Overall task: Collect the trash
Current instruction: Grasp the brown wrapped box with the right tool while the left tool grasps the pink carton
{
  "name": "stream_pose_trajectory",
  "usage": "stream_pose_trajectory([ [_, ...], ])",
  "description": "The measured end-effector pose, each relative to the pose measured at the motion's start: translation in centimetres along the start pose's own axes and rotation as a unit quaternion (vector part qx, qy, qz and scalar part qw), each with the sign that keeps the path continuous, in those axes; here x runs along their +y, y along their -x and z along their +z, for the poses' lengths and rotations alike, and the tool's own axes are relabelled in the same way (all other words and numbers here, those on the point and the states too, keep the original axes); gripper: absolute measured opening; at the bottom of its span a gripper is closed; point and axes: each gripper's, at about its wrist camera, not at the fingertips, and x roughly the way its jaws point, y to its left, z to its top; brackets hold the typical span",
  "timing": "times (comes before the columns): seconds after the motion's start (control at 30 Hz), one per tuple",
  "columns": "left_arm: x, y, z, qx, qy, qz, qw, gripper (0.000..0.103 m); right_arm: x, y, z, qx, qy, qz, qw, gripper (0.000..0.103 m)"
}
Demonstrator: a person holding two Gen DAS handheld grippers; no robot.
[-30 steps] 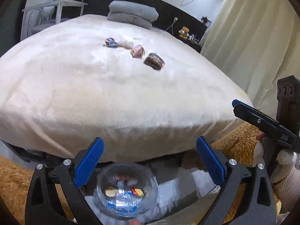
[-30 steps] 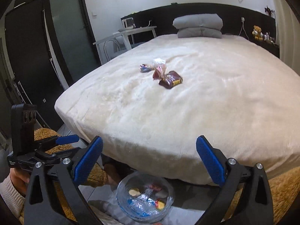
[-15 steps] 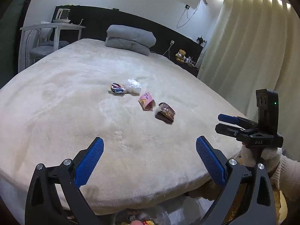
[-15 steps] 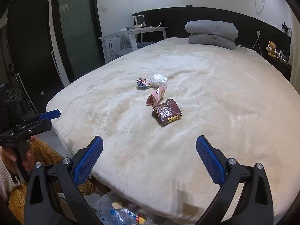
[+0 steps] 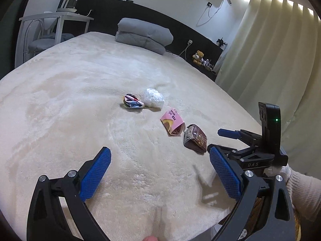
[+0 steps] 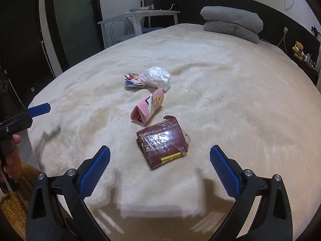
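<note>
Our right gripper (image 6: 159, 161) and left gripper (image 5: 159, 170) hover spread wide, empty, near the brown wrapper (image 6: 163, 143).

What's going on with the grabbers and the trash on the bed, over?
Left gripper open, empty. Right gripper open, empty, lined up on dark red wrapper. Four trash pieces on bed. Nothing in the way.

Cream bed (image 5: 80, 100), grey pillows (image 5: 143, 35), black headboard (image 5: 104, 6), pale curtains (image 5: 270, 50).
</note>
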Motion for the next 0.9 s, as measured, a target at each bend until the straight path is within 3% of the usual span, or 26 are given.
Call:
stream_pose_trajectory([
  [0.17,1.2,-1.3,0.7,0.01,0.004,-0.027,0.9996,0.096,-0.5,-2.4,0.9,0.009,0.011,0.002,1.0,0.095],
  [0.27,2.1,-2.0,1.1,0.012,0.024,-0.04,0.9989,0.096,-0.8,-3.5,1.3,0.024,0.017,0.015,0.999,0.08],
  [0.3,2.3,-2.3,1.1,0.015,0.031,-0.048,0.9983,0.096,-0.7,-3.8,1.4,0.028,0.026,0.016,0.999,0.07],
  [0.33,2.4,-2.4,1.1,0.016,0.04,-0.058,0.9974,0.096,-0.6,-4.0,1.4,0.032,0.032,0.014,0.999,0.068],
  [0.4,2.4,-2.4,1.1,0.015,0.056,-0.087,0.9945,0.096,-0.9,-4.0,1.4,0.038,0.027,0.02,0.999,0.068],
  [0.67,1.3,-4.3,1.6,0.027,0.059,-0.106,0.9923,0.096,-1.6,-1.1,0.3,0.027,0.007,0.036,0.999,0.067],
  [0.9,1.1,-6.7,2.2,0.036,0.1,-0.135,0.9852,0.095,-2.4,2.7,-0.7,-0.008,-0.016,0.034,0.999,0.067],
])
